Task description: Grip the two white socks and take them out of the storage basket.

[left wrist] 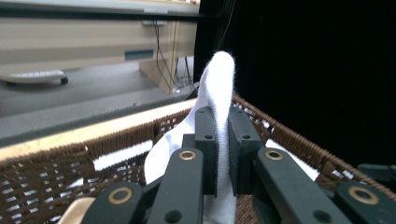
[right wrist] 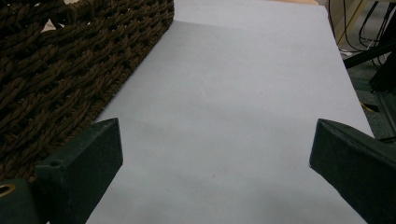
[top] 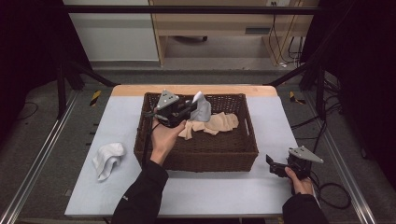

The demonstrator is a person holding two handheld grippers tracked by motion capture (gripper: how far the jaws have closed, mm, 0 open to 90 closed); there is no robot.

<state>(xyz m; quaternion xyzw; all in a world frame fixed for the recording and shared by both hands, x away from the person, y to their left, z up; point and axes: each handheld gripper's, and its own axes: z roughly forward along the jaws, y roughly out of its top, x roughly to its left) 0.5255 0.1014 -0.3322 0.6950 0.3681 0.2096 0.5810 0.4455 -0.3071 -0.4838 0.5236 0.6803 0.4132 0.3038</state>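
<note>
On the left of the tabletop [top: 233, 191] a white sock [top: 108, 160] lies crumpled, well apart from the left tool and outside the wicker basket [top: 196, 161]. That suggests the work in hand is emptying the basket of socks, one at a time, onto the tabletop.

Over the basket's middle, the left tool [top: 192, 107] is raised above the contents with its jaws pressed together on a second white sock [top: 201, 108]. In the left gripper view the cloth [left wrist: 217, 84] stands pinched between the two black fingers [left wrist: 206, 140], its free end poking up past their tips and the rest hanging below them, clear of the basket's far wall [left wrist: 107, 149]. The step looks like the lift-out: the sock is caught and off the pile, but not yet carried over the rim. The next move, I judge, calls for carrying it leftward over the basket's edge toward the first sock, keeping the pinch firm and high enough that the hanging part does not snag the weave.

Just right of the held sock, beige socks [top: 215, 125] lie in a heap on the basket floor, so more picks remain.

At the right edge, the right tool [top: 271, 164] rests low near the basket's near right corner, jaws spread wide and holding nothing; bare tabletop [right wrist: 233, 107] lies between them.
</note>
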